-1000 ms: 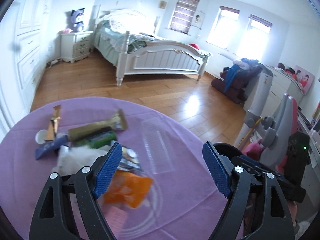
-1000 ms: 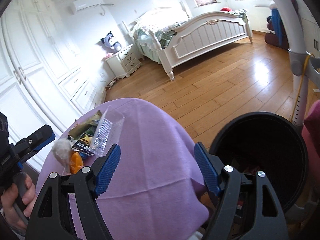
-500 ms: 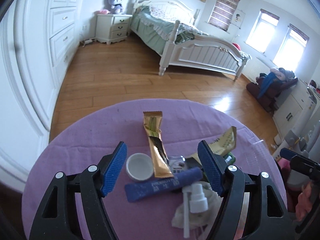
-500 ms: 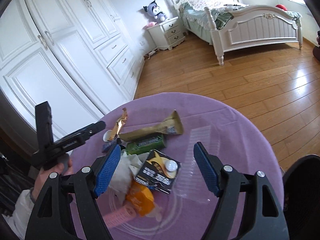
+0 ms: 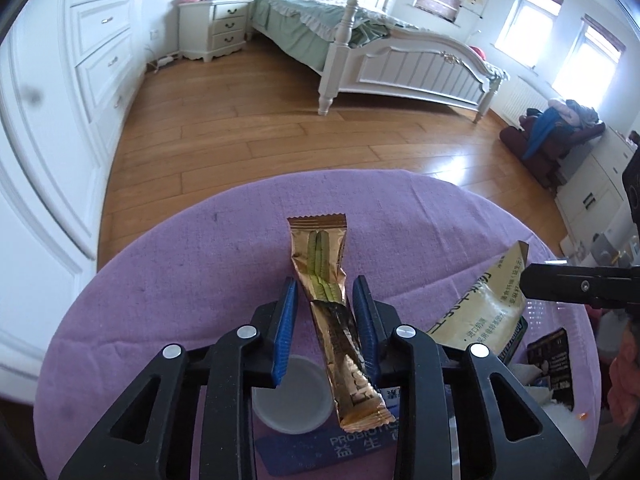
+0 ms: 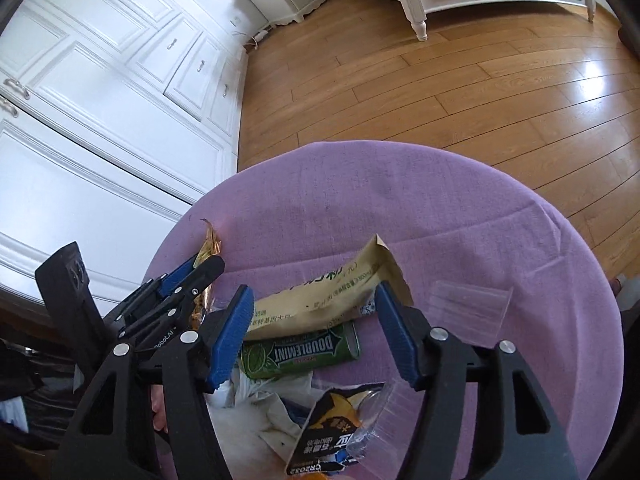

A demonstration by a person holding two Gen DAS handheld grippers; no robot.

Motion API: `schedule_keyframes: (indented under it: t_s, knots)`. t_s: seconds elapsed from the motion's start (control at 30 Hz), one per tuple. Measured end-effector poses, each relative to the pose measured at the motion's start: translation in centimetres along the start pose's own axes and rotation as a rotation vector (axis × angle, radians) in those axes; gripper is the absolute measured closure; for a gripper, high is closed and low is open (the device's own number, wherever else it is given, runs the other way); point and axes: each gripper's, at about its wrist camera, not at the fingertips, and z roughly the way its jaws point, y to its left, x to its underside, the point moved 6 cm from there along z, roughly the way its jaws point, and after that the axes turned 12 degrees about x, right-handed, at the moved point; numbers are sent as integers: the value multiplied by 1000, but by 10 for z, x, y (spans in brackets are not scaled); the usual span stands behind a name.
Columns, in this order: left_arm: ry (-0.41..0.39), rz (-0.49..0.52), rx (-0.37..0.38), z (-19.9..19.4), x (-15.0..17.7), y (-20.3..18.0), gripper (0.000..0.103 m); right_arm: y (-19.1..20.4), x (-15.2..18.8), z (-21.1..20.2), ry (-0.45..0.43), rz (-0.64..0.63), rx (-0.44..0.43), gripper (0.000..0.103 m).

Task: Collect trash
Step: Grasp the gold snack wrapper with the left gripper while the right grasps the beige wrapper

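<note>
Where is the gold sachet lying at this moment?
In the left wrist view, the gold sachet lies between the left gripper's closing jaws, beside the white cap.

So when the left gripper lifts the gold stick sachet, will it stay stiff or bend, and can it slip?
The gold sachet is thin creased foil, so it will probably flop at both ends. It looks nearly flat, so likely very light. The left gripper is closing with the sachet between its fingers; the glossy film might slide unless pinched firmly.
</note>
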Motion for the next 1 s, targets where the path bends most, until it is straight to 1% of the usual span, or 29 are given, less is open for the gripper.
schedule_keyframes:
  t_s: [0.07, 0.13, 0.17, 0.2, 0.23, 0.3, 0.37, 0.47, 0.57, 0.63, 0.67, 0.7, 0.73, 0.77, 0.83, 0.9, 1.0]
  knots:
    - [-9, 13, -13, 0, 3, 0, 80, 5, -3, 3, 0, -30, 35, 41]
    - [-25, 17, -23, -2, 5, 2, 89, 11, -3, 5, 3, -65, 68, 41]
    - [-32, 12, -24, -3, 5, 4, 92, 14, -4, 6, 5, -82, 85, 41]
    - [-39, 7, -24, -6, 7, 6, 93, 15, -3, 6, 6, -96, 97, 44]
    - [-48, 3, -22, -8, 8, 7, 94, 16, -4, 5, 8, -104, 99, 46]
    - [-80, 4, -4, -19, 11, 6, 94, 13, -7, 1, 4, -107, 120, 46]
    - [-114, -4, 4, -33, 13, 7, 94, 9, -7, 1, 25, -108, 133, 46]
    - [-168, -21, 36, -57, 15, 5, 95, 15, -13, 12, 69, -121, 130, 46]
    - [-200, -16, 63, -76, 22, -4, 95, 21, -14, 25, 90, -133, 154, 44]
    - [-212, -15, 74, -88, 30, -8, 95, 27, -16, 30, 76, -155, 167, 47]
    - [-216, -15, 78, -93, 34, -10, 95, 30, -16, 31, 66, -164, 174, 51]
    - [-218, -15, 82, -98, 37, -12, 95, 33, -17, 31, 57, -167, 168, 61]
    - [-220, -17, 85, -102, 41, -12, 95, 36, -16, 31, 51, -166, 152, 66]
    - [-220, -19, 86, -106, 45, -13, 95, 39, -16, 30, 39, -167, 144, 68]
    - [-218, -24, 92, -111, 51, -14, 95, 42, -14, 27, 5, -177, 137, 75]
    - [-218, -25, 86, -116, 57, -14, 95, 44, -13, 19, -35, -177, 110, 81]
    - [-217, -31, 82, -123, 66, -13, 95, 44, -8, -4, -134, -180, 77, 84]
